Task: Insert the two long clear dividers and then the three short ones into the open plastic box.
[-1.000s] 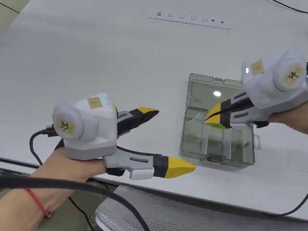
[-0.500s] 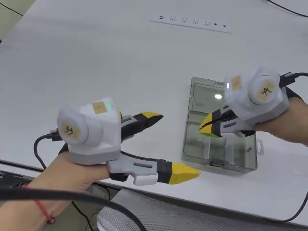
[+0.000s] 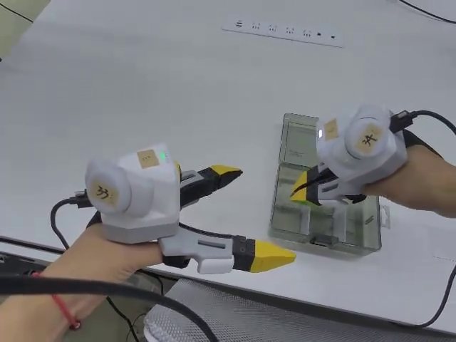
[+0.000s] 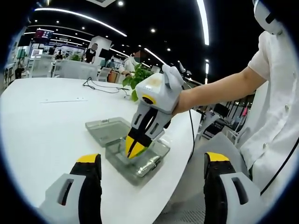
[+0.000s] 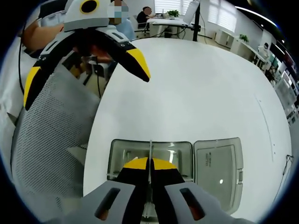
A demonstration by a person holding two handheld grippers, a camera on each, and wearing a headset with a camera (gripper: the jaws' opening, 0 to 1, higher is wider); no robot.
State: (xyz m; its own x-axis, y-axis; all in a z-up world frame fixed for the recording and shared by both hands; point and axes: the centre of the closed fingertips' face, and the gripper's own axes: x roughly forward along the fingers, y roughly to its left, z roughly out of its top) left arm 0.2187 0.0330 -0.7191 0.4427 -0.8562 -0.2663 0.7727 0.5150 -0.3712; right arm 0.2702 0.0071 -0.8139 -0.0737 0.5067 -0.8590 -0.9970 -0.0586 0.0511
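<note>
The open clear plastic box (image 3: 285, 217) lies near the table's front edge, its lid (image 3: 298, 139) flat behind it. My right gripper (image 3: 302, 191) hovers over the box tray, tips pointing down into it. It is shut on a thin clear divider (image 5: 150, 148) held edge-on between the jaws above the tray (image 5: 174, 150). Clear dividers stand upright inside the tray (image 3: 308, 222). My left gripper (image 3: 249, 214) is open and holds nothing, left of the box; in its own view it (image 4: 152, 158) faces the box (image 4: 140, 169) and the right gripper (image 4: 135, 145).
A white power strip (image 3: 288, 32) lies at the table's far side. A grey mesh chair back (image 3: 235, 317) sits below the front edge. Cables run from both grippers. The white tabletop (image 3: 142, 85) stretches wide to the left and behind.
The right gripper has moved left and down, closer over the box tray, still shut on the divider. The left gripper has barely moved.
</note>
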